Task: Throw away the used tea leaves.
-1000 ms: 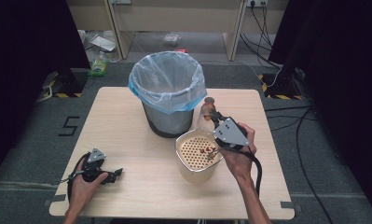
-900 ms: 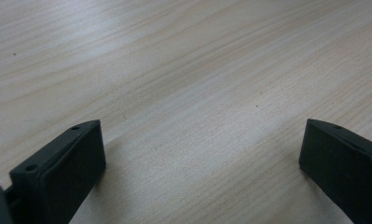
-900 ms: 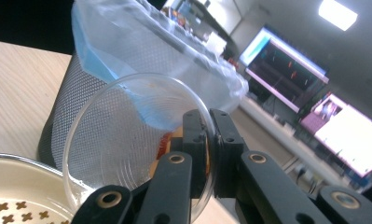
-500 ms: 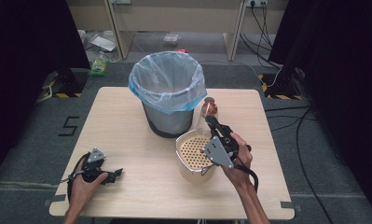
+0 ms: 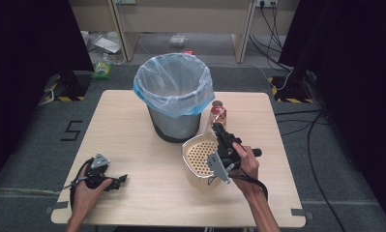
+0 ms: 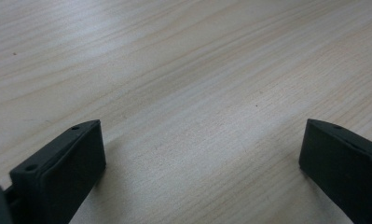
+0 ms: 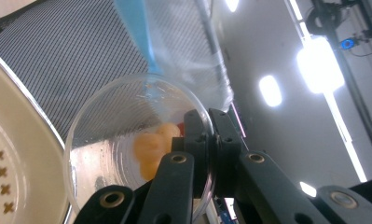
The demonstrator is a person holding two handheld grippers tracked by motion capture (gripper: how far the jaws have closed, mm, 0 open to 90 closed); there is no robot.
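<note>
A green bottle [image 5: 102,67] lies on the floor far beyond the left jaws; black cables [image 5: 267,19] hang far beyond the right jaws.

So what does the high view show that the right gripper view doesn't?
The high view gives the whole table and the left gripper, open near its front edge. The right gripper view gives orange lumps inside the clear container, the fingers pinching its rim, and ceiling lights. Both share the bagged bin, the cream holey basket and that container.

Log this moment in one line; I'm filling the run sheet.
right gripper: shut on clear bowl rim, tilted by colander | left gripper: open on table
</note>
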